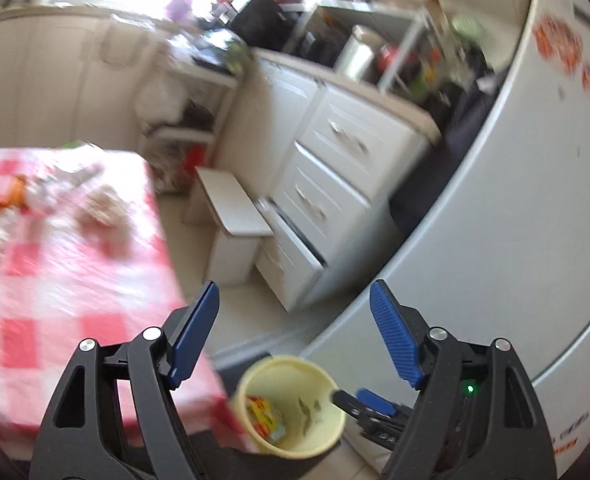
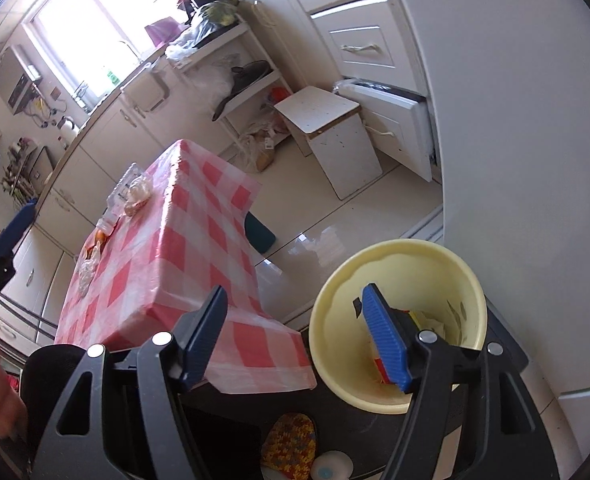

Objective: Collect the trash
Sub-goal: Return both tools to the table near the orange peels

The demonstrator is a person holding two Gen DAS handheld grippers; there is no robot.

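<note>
Floor bin (image 2: 399, 320) under hand-held gripper (image 2: 299, 328)

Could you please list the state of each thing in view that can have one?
left hand-held gripper: open, nothing between the jaws.
right hand-held gripper: open, empty, above the bin.
yellow bin: upright, uncovered, some trash inside.
bottom drawer: pulled partly out.
table: trash lies at the far end.
</note>
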